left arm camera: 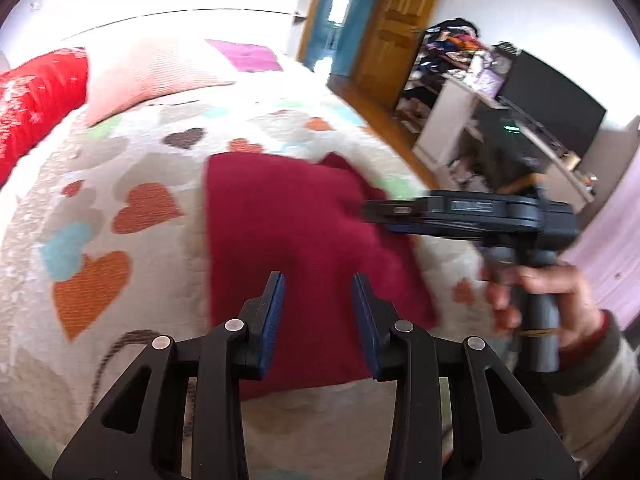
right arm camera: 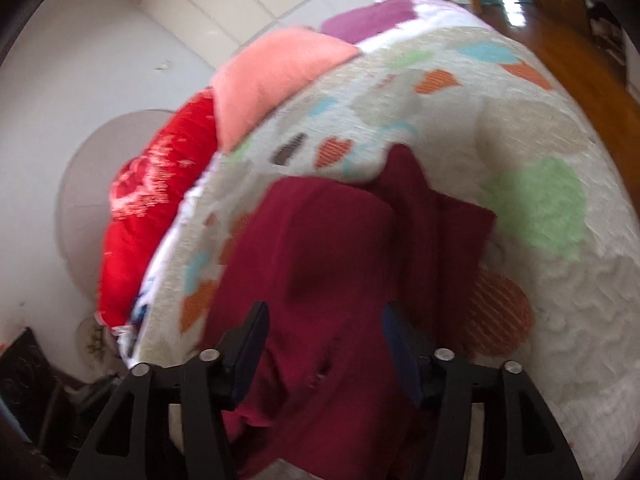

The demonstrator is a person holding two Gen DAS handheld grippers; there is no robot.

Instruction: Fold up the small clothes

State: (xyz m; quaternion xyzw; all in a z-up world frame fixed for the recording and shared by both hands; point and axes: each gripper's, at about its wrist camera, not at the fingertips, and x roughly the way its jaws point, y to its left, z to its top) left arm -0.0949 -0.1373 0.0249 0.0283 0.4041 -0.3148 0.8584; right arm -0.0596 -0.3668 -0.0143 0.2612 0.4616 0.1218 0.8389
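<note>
A dark red garment lies partly folded on a heart-patterned bed cover. My left gripper is open and empty, hovering over the garment's near edge. My right gripper reaches in from the right over the garment's right side. In the right wrist view the right gripper is open, its jaws wide apart above the garment, holding nothing. One flap of the garment sticks out at the far right.
A pink pillow and a red quilt lie at the head of the bed. A purple cloth lies behind them. A desk with a black monitor and a wooden door stand at the right.
</note>
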